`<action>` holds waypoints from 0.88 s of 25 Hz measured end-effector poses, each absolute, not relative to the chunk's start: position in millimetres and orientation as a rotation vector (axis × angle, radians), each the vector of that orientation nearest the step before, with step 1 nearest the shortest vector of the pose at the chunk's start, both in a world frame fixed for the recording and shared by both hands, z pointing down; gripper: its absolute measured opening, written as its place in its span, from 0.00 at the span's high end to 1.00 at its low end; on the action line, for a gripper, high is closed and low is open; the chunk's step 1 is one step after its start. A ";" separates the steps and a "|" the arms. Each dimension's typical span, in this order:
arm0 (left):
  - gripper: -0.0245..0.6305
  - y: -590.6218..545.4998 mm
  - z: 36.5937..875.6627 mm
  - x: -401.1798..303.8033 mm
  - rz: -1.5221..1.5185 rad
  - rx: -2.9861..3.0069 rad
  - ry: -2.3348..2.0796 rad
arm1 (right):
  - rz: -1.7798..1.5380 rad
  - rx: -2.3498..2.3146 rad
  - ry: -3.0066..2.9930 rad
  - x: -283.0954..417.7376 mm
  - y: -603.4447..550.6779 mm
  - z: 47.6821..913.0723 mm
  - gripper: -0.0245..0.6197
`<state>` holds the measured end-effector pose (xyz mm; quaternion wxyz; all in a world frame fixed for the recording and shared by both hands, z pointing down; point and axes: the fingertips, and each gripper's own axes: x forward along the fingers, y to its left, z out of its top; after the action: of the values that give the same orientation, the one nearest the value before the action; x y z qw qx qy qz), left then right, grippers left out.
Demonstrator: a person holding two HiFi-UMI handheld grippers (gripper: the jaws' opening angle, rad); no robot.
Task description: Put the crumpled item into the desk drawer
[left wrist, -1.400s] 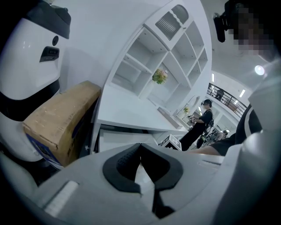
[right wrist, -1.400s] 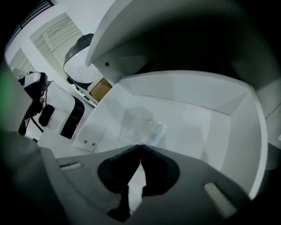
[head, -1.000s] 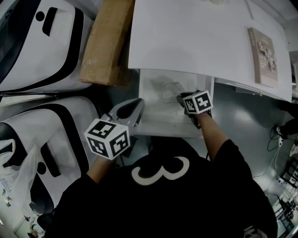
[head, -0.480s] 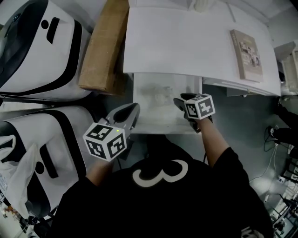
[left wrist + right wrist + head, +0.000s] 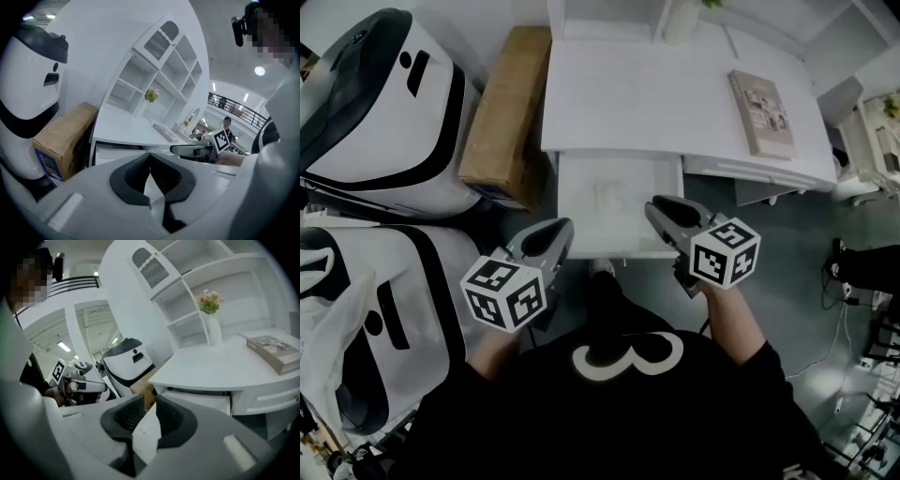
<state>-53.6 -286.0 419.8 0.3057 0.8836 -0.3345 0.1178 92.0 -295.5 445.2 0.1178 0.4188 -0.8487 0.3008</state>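
Lying pale and hard to make out on the drawer floor, the crumpled item [image 5: 608,195] sits about midway between the drawer's side walls, nearer the desk than the drawer's front edge. Nothing touches it. The drawer [image 5: 579,225] is pulled out from under the near edge of the desk [image 5: 628,103], toward that edge's left end.

Both grippers are clear of the drawer. The right gripper [image 5: 657,209] hangs over its front right corner and the left gripper [image 5: 561,231] just outside its front left corner. The right gripper's jaws have just been closing and stand a narrow slit apart, with nothing between them. The left gripper's jaws meet at the tips and are also empty.

Farther out, a book [image 5: 761,112] lies near the desk's right edge and a cardboard box [image 5: 502,112] stands against its left edge.

The placing itself looks done, since the item is inside and released. What may remain is shutting the drawer. That would call for a gripper set against the middle of the front edge, pushing straight toward the desk so the drawer runs in square.
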 end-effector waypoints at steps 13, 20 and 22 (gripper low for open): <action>0.95 -224.7 357.3 -28.4 0.251 2.499 -0.787 | 0.563 1.254 -2.677 72.4 -207.7 349.2 0.96; 0.95 -202.6 344.4 -20.3 0.270 2.539 -0.758 | 0.566 1.289 -2.719 77.7 -184.7 337.8 0.96; 0.95 -200.2 343.1 -18.7 0.276 2.544 -0.754 | 0.559 1.306 -2.705 80.1 -182.4 337.0 0.96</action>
<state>-18.7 -200.2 343.1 0.2346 0.9270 -0.2748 0.1004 80.1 -182.4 337.0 0.0433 0.4272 -0.8845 0.1827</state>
